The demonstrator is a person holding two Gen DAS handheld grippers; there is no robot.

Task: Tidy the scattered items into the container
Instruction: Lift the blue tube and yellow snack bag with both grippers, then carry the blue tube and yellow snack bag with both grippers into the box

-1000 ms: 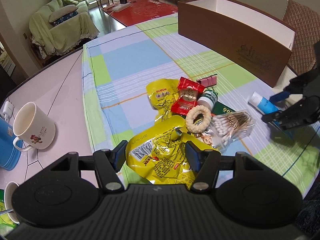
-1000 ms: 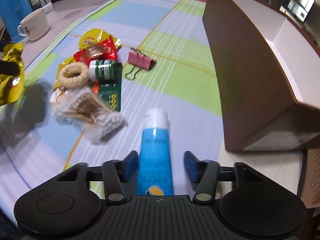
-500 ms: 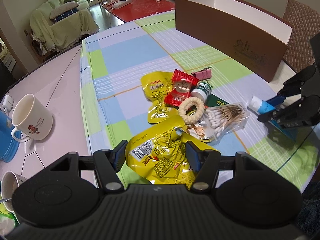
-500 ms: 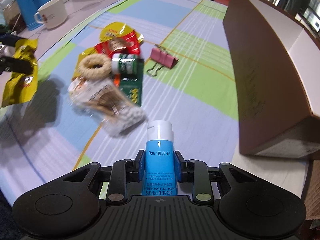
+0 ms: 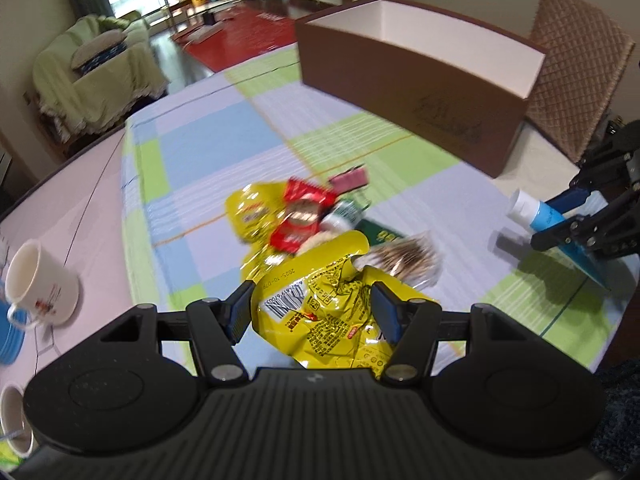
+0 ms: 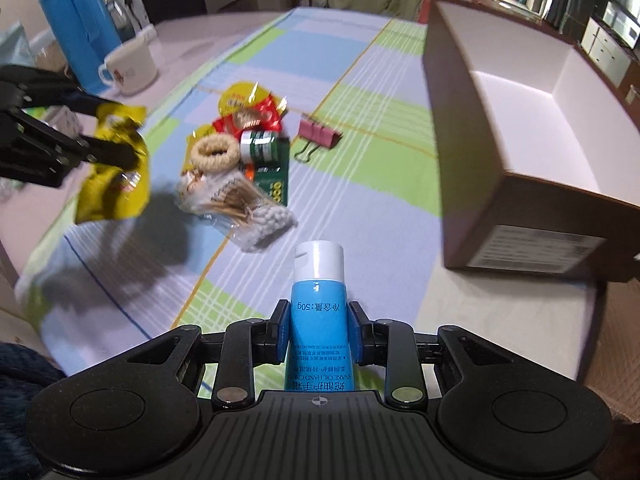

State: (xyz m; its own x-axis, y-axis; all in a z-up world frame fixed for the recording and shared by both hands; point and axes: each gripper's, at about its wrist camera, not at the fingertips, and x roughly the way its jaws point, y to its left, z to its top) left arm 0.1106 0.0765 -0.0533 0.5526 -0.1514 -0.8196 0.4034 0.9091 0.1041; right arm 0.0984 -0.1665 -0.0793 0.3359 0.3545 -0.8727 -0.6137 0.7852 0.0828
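My left gripper point(image 5: 314, 308) is shut on a crumpled yellow snack bag point(image 5: 328, 312) and holds it above the checked tablecloth; the bag point(image 6: 114, 176) also shows at the left of the right wrist view. My right gripper point(image 6: 319, 330) is shut on a blue hand-cream tube point(image 6: 318, 312) with a white cap, lifted off the table. The brown box point(image 5: 416, 88) with a white inside point(image 6: 532, 120) stands open at the far right. On the cloth lie a cotton-swab bag point(image 6: 248, 210), a beige ring point(image 6: 214, 152), a red packet point(image 6: 248, 118), a green bottle point(image 6: 260, 144) and a pink binder clip point(image 6: 320, 136).
A white mug point(image 5: 38, 280) and a blue stack of plates point(image 5: 8, 344) stand at the left on the bare tabletop. A blue thermos point(image 6: 76, 20) is behind the mug. A quilted chair back point(image 5: 576, 80) rises behind the box.
Both grippers have risen. The right gripper closed on the blue tube and lifted it. The left gripper carried the yellow bag higher and toward the box.
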